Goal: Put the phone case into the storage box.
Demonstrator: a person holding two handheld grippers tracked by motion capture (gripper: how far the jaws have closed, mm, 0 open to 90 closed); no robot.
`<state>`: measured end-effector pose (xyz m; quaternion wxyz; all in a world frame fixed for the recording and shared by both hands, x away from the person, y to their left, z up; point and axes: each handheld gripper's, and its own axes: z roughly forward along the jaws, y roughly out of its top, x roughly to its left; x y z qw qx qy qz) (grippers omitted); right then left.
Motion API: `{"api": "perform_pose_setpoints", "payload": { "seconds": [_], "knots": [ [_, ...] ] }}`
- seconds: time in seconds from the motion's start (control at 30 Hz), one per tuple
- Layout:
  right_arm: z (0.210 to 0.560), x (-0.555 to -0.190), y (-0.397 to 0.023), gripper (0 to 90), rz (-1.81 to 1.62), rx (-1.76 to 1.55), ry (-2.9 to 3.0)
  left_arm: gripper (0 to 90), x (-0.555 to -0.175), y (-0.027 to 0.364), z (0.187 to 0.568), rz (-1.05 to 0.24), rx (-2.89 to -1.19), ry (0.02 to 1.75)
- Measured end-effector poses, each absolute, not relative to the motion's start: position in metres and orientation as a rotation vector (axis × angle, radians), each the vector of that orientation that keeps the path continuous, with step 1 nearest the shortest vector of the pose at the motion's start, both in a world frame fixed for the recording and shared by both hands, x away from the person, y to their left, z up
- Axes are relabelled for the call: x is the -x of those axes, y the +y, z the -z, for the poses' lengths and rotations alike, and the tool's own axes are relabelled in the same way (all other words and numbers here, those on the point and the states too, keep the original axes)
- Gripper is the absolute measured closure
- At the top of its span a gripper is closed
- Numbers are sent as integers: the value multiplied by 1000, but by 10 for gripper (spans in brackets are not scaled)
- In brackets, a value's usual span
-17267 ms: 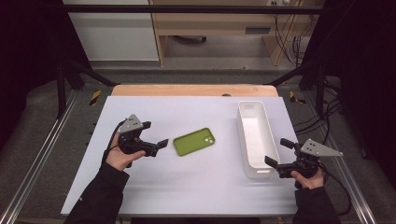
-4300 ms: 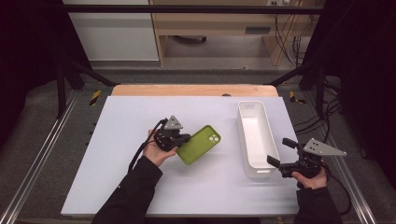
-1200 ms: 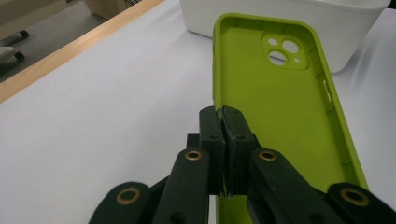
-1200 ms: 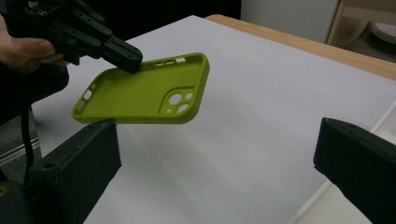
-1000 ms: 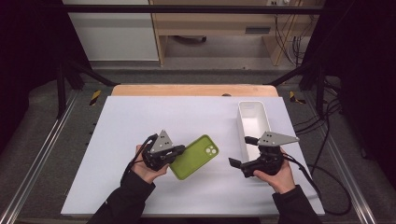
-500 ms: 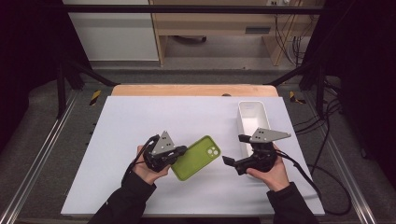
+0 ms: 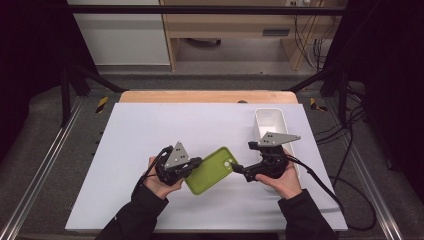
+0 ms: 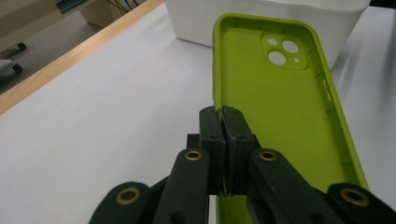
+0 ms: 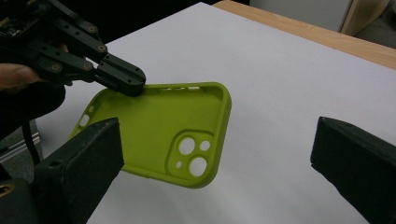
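White table (image 7: pixel 150 130) with a wooden far edge, dark room; left gripper (image 7: pixel 196 162) pinching the case (image 7: pixel 210 171), right gripper (image 7: pixel 239 169) spread

Two hand-held grippers are at work over one white table (image 7: pixel 150 135): the left gripper (image 7: pixel 198 162) and the right gripper (image 7: pixel 239 169), each with two black jaws and one grey three-cornered plate on top. There is one green phone case (image 7: pixel 212 171), with three round holes in its one camera cutout and one smaller hole beside them. One white bin (image 7: pixel 270 120) stands on the table
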<state>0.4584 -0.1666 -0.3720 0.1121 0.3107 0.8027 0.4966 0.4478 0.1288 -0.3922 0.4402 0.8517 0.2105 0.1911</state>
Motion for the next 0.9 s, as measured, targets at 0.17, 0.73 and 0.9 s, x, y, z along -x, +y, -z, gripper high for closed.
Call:
{"api": "perform_pose_setpoints", "payload": {
  "seconds": [0.17, 0.73, 0.9],
  "knots": [
    [372, -462, -164, 30, -1443, -922, 2370, 876, -447, 128, 392, -473, -2116, 518],
    [369, -479, -151, 72, -1397, -966, 2410, 877, -445, 125, 391, -479, -2115, 504],
    [369, -482, -147, 94, -1379, -964, 2440, 876, -444, 124, 390, -480, -2111, 500]
  ]
}}
